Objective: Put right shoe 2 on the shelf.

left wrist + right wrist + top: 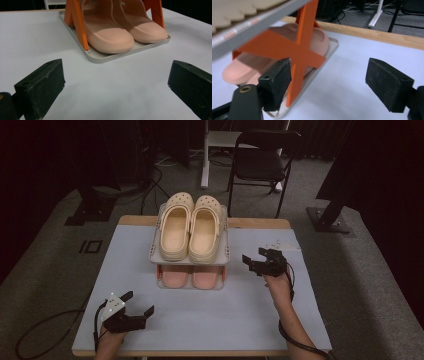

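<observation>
1. High view: two-tier shoe rack at frame centre, back half of the blue table.
2. Cream clogs on top shelf, side by side, long axes running up-down in frame, toes toward top edge, heels toward bottom.
3. Pink slippers on bottom tray, same up-down axis; in left gripper view rounded ends pointing toward lower right of frame, between orange X struts.
4. Left gripper at lower left, hand entering from bottom edge, jaws spread wide, nothing between, aimed up-right at rack, well apart from it.
5. Right gripper at right of centre, just beside rack's right side, forearm angled up from bottom right, jaws parted, empty, pointing left.
6. Right gripper view: orange strut just behind left jaw; contact unclear.
</observation>
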Available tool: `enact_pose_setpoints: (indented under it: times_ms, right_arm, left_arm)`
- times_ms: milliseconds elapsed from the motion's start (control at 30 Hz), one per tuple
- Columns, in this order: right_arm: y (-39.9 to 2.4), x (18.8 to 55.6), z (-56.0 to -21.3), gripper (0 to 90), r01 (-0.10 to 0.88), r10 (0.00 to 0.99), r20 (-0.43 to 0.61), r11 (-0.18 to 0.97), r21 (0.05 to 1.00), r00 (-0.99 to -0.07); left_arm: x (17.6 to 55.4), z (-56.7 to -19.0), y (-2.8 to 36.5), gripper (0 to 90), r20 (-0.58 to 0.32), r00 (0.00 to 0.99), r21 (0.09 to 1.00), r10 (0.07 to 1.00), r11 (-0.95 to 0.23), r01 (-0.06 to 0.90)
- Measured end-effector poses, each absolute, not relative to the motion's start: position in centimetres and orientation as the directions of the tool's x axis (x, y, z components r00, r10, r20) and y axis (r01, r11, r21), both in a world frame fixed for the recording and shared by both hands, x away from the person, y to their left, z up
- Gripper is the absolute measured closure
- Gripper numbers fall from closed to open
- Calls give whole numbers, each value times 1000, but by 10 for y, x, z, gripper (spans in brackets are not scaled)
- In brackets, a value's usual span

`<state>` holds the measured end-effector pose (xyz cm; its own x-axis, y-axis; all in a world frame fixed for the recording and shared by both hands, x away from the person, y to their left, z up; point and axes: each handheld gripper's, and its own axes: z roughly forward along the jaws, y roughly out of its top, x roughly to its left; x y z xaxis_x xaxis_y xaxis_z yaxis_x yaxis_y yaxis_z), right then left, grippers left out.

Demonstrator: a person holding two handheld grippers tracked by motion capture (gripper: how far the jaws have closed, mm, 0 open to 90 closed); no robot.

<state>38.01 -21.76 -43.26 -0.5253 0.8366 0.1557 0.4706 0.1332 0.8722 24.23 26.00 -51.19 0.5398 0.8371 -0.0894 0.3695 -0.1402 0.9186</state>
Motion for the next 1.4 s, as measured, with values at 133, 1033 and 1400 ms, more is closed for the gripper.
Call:
enact_pose_setpoints:
  times_ms: [133, 1033, 1400]
  right_arm:
    - [-221, 375, -442, 181, 471, 835, 164, 125, 873, -526]
    - [-259, 341, -489, 137, 492, 881, 138, 117, 862, -452]
    - [-270, 330, -501, 137, 513, 895, 129, 123, 849, -428]
  left_arm:
    - [242, -512, 261, 9, -93, 538, 919, 837, -135, 369]
    - [243, -513, 261, 9, -93, 532, 917, 841, -135, 374]
    - [243, -513, 261, 9, -92, 534, 916, 841, -138, 376]
